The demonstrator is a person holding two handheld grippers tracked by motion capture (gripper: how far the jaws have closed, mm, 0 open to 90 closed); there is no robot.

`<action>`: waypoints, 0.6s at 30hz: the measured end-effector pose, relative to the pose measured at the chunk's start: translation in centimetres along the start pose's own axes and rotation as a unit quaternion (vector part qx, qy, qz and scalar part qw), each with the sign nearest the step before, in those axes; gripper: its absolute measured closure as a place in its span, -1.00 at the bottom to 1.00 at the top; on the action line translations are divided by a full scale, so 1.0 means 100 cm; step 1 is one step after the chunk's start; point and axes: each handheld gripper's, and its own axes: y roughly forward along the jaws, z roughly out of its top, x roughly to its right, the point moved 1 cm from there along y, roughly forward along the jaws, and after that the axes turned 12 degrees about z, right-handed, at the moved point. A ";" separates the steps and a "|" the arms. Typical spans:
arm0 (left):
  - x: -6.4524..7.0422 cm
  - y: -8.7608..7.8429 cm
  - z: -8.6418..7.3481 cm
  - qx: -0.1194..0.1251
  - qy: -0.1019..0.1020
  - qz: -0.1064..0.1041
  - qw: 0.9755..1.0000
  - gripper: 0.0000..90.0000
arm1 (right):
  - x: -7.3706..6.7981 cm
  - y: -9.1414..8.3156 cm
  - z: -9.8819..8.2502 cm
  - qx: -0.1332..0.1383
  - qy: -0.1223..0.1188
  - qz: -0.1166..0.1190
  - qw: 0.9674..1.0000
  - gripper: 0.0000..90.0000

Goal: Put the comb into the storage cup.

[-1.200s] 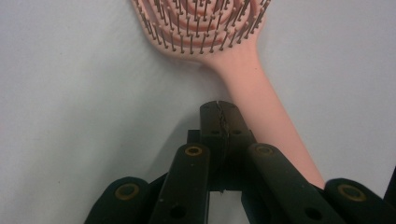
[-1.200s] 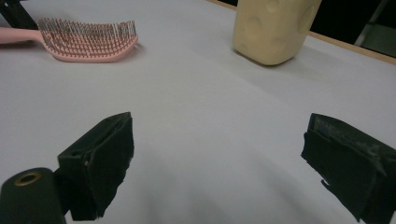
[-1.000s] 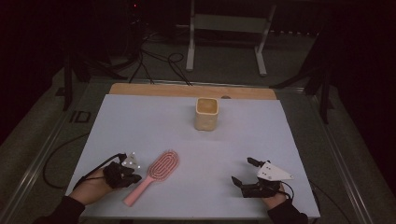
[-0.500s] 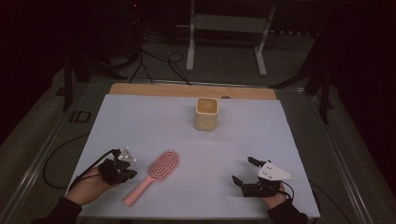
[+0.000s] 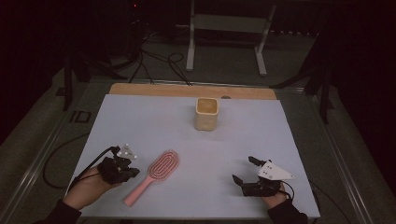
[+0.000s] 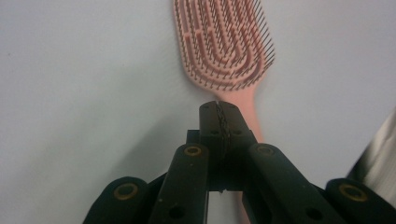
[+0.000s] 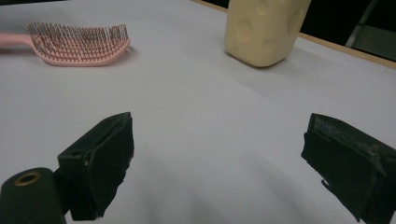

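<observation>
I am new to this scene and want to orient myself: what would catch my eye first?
The pink hairbrush lies bristles up near the table's front left, its handle beside the shut left claw. A cream cup stands alone toward the far edge. At front right, the right claw rests open.

Dim room; the tabletop (image 5: pixel 154 121) alone is evenly lit from above. Soft shadows, no glare. Near tool parts slightly blurred.

A pink hairbrush (image 5: pixel 156 175), a cream cup (image 5: pixel 207 113), a pale-blue table (image 5: pixel 154 121).
</observation>
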 end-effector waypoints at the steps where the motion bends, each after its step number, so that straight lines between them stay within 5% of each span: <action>1: 0.001 -0.002 0.001 0.003 -0.005 -0.003 1.000 0.97 | 0.000 0.000 0.000 0.001 -0.001 0.000 1.000 -0.80; 9: 0.012 -0.013 0.007 0.033 -0.033 -0.007 0.999 0.60 | 0.000 0.000 0.001 0.001 -0.001 0.001 1.000 -0.80; 18: 0.025 -0.002 0.010 -0.005 -0.031 0.011 0.999 0.08 | 0.000 0.000 0.000 -0.001 -0.001 0.003 1.000 -0.80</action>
